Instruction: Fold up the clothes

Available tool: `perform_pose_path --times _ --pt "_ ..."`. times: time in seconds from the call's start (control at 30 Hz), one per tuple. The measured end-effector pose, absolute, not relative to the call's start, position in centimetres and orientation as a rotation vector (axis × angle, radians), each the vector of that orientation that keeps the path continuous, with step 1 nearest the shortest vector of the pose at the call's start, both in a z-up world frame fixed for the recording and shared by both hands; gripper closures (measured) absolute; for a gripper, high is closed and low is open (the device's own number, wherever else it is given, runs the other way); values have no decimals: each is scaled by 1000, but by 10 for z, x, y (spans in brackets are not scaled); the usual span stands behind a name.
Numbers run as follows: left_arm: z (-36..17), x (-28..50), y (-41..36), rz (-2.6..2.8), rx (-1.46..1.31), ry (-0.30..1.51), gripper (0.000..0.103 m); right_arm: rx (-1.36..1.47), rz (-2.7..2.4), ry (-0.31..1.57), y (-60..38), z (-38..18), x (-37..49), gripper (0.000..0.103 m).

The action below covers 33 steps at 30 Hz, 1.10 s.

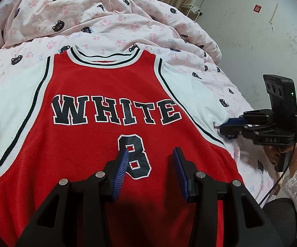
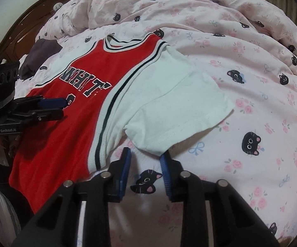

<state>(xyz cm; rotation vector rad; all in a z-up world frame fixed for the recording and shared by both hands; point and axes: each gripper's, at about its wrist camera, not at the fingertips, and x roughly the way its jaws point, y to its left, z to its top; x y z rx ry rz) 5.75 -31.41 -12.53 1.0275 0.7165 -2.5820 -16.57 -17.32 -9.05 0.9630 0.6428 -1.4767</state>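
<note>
The red jersey [image 1: 99, 144] reads "WHITE" above the number 8; the left gripper [image 2: 65, 107] body is marked "GenRobot.AI".

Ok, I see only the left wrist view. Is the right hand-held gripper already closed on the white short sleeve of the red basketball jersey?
Observer: Not yet. In the right wrist view the right hand-held gripper has its jaws apart. The hem corner of the white short sleeve lies just at its fingertips and is not pinched.
Operator: Are there other clothes that I cannot see?
Observer: Yes. A crumpled dark grey-purple cloth lies on the bed beyond the far shoulder of the red basketball jersey, near the brown wooden headboard.
</note>
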Motion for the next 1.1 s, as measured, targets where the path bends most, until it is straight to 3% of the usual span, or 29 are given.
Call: perform_pose_path --times 0.17,0.43,0.8,1.1 --pt "-125 58 -314 -2581 1030 715 64 962 -1472 616 -168 -85 -168 99" --pt "-127 58 -316 -2580 1032 732 64 961 -1500 449 -139 -58 -188 100" --pt "-127 57 -317 -2565 1051 725 64 1121 -1501 638 -152 -102 -190 100" --pt "-96 85 -316 -2574 995 764 64 1042 -1628 484 -128 -56 -195 98"
